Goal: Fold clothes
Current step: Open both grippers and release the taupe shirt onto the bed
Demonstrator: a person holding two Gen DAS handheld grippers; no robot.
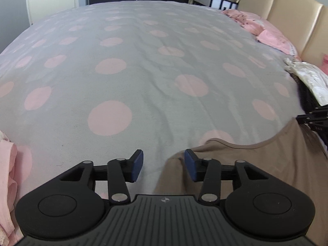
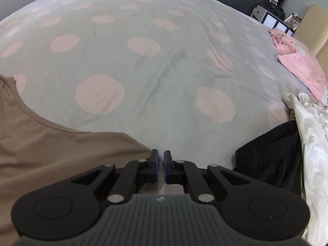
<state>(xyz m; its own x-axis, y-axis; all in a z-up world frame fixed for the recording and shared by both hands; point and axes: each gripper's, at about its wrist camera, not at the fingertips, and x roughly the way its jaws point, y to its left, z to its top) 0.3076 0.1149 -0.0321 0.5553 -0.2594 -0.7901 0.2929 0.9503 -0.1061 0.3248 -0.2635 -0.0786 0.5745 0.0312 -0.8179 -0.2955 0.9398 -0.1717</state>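
Tan top (image 1: 256, 164) lies flat at the near edge of the grey bedspread with pink dots (image 1: 143, 71), scooped neckline facing far, fabric smooth, no print or label readable. Left to right around it: pink garment (image 1: 8, 174) at near left; left gripper (image 1: 163, 165) with jaws apart, right pad over the top's left corner; right gripper (image 2: 161, 165) with jaws nearly together at the top's right edge, can't tell if fabric is pinched; black garment (image 2: 270, 153) just right; white garment (image 2: 313, 143) overlapping it; pink pillows (image 2: 299, 65) far right by the beige headboard (image 1: 287, 10).
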